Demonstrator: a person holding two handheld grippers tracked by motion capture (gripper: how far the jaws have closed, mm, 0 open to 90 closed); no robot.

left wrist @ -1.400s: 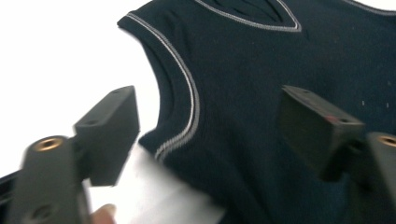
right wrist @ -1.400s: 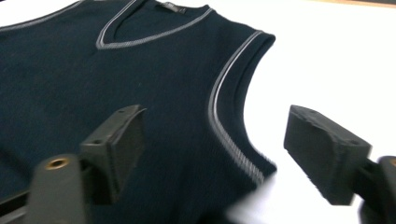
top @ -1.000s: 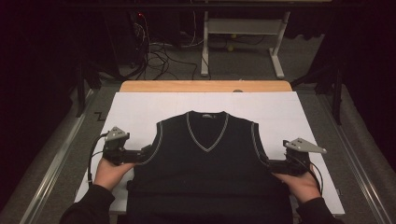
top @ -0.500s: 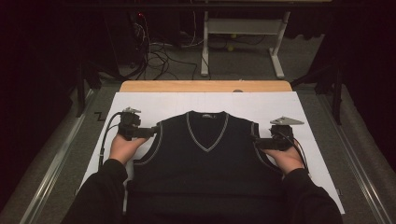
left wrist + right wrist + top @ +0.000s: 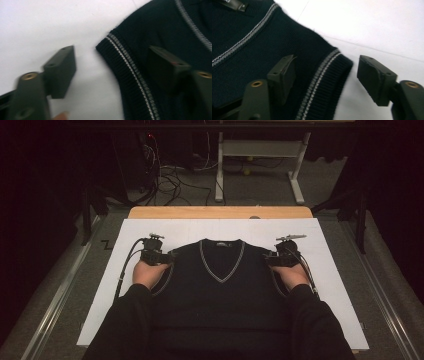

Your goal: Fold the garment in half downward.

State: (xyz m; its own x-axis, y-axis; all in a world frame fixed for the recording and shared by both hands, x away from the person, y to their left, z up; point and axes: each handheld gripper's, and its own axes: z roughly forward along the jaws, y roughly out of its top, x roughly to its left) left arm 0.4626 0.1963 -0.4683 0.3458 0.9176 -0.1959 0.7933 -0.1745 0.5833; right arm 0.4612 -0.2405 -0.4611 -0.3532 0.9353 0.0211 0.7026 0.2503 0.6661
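1. High view: dark sleeveless sweater [image 5: 220, 290] with grey-trimmed V-neck, lying flat, front up, on a white sheet [image 5: 330, 285] covering the table [image 5: 220, 212]. Left gripper [image 5: 167, 256] at the sweater's left shoulder, right gripper [image 5: 270, 258] at its right shoulder, a hand [image 5: 149, 273] behind each.

2. Left gripper view: jaws apart, having just been closing, straddling the ribbed armhole edge [image 5: 125, 65] at the shoulder; one jaw over the white sheet, the other over dark knit. Not yet pinching the fabric.

3. Right gripper view: same here, jaws released and just narrowing, striped shoulder edge [image 5: 324, 75] between them, neck label [image 5: 233, 5] at top left.
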